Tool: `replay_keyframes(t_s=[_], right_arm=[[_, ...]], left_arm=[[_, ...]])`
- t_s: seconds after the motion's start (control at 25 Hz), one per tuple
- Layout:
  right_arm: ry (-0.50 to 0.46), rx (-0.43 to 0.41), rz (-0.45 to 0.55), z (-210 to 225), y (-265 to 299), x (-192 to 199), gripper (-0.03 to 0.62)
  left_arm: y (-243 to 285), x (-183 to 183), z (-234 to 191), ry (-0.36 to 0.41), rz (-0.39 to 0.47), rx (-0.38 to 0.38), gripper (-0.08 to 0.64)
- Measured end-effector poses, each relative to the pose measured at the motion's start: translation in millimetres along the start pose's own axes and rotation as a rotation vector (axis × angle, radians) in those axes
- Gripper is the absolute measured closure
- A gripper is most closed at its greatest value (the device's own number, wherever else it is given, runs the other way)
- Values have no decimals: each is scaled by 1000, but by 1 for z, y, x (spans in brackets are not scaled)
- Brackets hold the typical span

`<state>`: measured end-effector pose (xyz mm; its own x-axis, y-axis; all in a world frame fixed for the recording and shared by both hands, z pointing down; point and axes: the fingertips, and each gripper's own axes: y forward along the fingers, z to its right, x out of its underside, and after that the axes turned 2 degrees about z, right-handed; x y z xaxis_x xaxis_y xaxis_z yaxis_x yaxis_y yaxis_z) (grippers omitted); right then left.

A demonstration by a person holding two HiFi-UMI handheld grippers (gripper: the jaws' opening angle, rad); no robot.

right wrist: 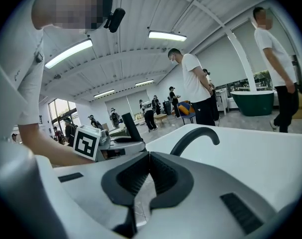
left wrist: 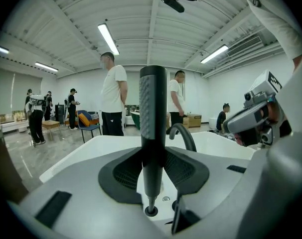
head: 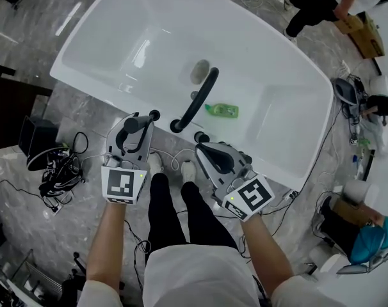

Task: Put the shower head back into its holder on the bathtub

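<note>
A black shower head (left wrist: pixel 153 113) stands upright between the pads of my left gripper (left wrist: pixel 152 169), which is shut on its ribbed handle. Its thin lower end meets a small black ring (left wrist: pixel 151 211) on the white bathtub (left wrist: pixel 86 151) rim. In the head view the left gripper (head: pixel 139 124) is at the tub's near rim, left of the arched black faucet (head: pixel 198 100). My right gripper (head: pixel 204 148) hangs just right of the faucet base, jaws shut with nothing between them (right wrist: pixel 149 156). The faucet (right wrist: pixel 193 137) rises ahead of it.
A green bottle (head: pixel 221 110) lies inside the tub near the drain (head: pixel 200 71). Black knobs (head: pixel 201 136) sit on the rim by the faucet. Tangled cables (head: pixel 56 171) cover the floor at left. Several people stand or sit around the room, one person (head: pixel 322 2) beyond the tub.
</note>
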<state>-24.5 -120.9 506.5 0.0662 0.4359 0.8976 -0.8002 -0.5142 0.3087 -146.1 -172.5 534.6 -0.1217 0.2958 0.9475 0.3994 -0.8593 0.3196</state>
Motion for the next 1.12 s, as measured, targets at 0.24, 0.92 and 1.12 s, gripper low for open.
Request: replay_keyframes(t_s=[0.24, 0.92, 1.12], right_arm=[[0, 10, -5, 5, 9, 14, 575], [44, -4, -25, 24, 25, 60, 575], [56, -8, -35, 28, 25, 70, 575]], left_arm=[[13, 32, -2, -38, -28, -5, 422], [53, 98, -9, -106, -74, -26, 422], [61, 119, -12, -110, -93, -43, 422]])
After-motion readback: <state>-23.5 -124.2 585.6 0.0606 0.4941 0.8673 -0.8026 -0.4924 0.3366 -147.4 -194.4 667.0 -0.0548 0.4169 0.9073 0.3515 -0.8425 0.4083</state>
